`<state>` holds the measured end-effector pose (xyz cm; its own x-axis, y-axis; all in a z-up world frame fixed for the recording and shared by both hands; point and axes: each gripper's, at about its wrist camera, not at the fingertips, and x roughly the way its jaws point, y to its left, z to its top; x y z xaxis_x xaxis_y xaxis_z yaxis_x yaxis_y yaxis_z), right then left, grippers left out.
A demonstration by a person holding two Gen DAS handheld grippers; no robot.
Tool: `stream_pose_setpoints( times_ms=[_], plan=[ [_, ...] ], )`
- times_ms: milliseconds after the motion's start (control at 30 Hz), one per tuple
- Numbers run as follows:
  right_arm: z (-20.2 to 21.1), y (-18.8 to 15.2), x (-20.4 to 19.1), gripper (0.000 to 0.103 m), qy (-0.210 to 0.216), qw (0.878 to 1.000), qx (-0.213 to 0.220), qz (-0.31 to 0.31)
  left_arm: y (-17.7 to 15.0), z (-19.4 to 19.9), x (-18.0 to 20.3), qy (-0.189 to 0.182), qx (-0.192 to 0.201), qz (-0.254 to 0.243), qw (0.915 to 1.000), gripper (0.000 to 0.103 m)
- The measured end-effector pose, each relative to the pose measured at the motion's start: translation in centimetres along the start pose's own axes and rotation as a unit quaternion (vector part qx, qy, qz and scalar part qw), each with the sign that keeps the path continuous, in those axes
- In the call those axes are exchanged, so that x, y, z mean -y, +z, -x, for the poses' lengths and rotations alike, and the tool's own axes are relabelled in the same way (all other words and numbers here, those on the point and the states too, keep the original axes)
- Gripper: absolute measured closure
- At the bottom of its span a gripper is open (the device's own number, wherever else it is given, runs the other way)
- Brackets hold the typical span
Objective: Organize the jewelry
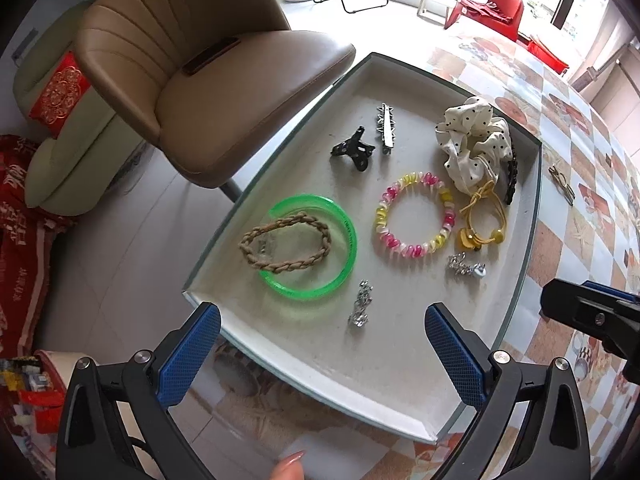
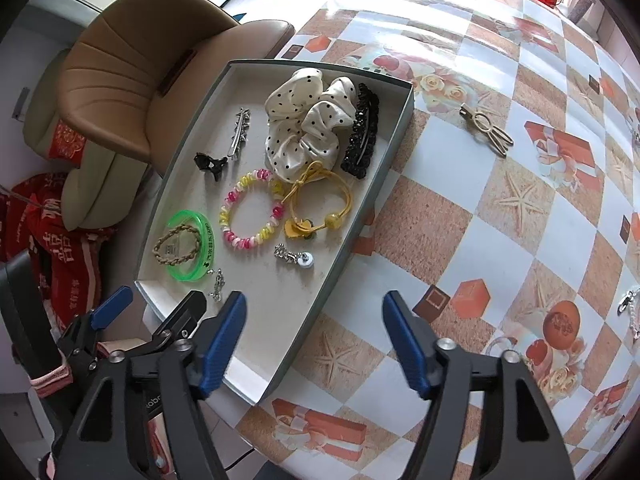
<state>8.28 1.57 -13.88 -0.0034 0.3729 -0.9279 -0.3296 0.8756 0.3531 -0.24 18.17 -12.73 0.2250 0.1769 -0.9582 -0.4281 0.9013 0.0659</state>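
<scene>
Shallow grey tray (image 1: 472, 412) at worktop (image 2: 500, 240) edge, beside tan chair (image 1: 192, 80). Inside tray: green bangle (image 1: 344, 232) with braided tan hair tie (image 1: 284, 248) lying across it; pink-yellow bead bracelet (image 1: 412, 216) mid-tray; yellow hair tie (image 1: 480, 220) just right of bracelet; polka-dot scrunchie (image 1: 472, 140) at far right corner, black beaded clip (image 2: 362, 132) against tray wall beside it. Black claw clip (image 1: 354, 150) and silver spiked clip (image 1: 386, 128) toward far side. Two silver charm pieces (image 1: 360, 308) near front. Gold bunny clip (image 2: 486, 130) outside tray on worktop. Left gripper (image 1: 320, 360) released, spread wide over tray front, holding nothing. Right gripper (image 2: 316, 344) released, over tray's right wall, nothing between jaws.
</scene>
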Motion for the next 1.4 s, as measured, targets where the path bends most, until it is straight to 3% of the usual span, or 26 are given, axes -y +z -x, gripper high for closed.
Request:
stream_pose_setpoints(
  times_ms=[300, 400, 600, 633, 900, 1400],
  plan=[
    [1.4, -0.9, -0.3, 0.019, -0.033, 0.999, -0.013, 0.019, -1.1, 2.7, -0.3, -0.011, -0.011, -0.002, 0.9999, 0.000],
    [2.1, -1.3, -0.5, 0.009, -0.038, 0.999, -0.014, 0.027, -1.5, 4.0, -0.3, -0.019, -0.013, -0.004, 0.9997, 0.000],
    [4.3, -2.2, -1.2, 0.007, -0.038, 0.998, 0.011, 0.040, -2.3, 7.0, -0.4, -0.021, -0.005, -0.010, 0.9997, 0.000],
    [4.7, -2.3, -1.4, 0.001, -0.040, 0.998, 0.014, 0.042, -2.3, 7.5, -0.5, -0.022, -0.004, -0.010, 0.9997, 0.000],
    [8.4, -3.5, -3.5, 0.000, -0.059, 0.996, 0.044, 0.048, -2.0, 11.3, -1.6, -0.028, 0.016, -0.025, 0.9992, 0.000],
    [13.1, -5.4, -8.4, 0.000, -0.091, 0.990, 0.105, -0.011, -0.6, 15.1, -6.0, -0.045, 0.040, -0.070, 0.9957, 0.000]
  ],
)
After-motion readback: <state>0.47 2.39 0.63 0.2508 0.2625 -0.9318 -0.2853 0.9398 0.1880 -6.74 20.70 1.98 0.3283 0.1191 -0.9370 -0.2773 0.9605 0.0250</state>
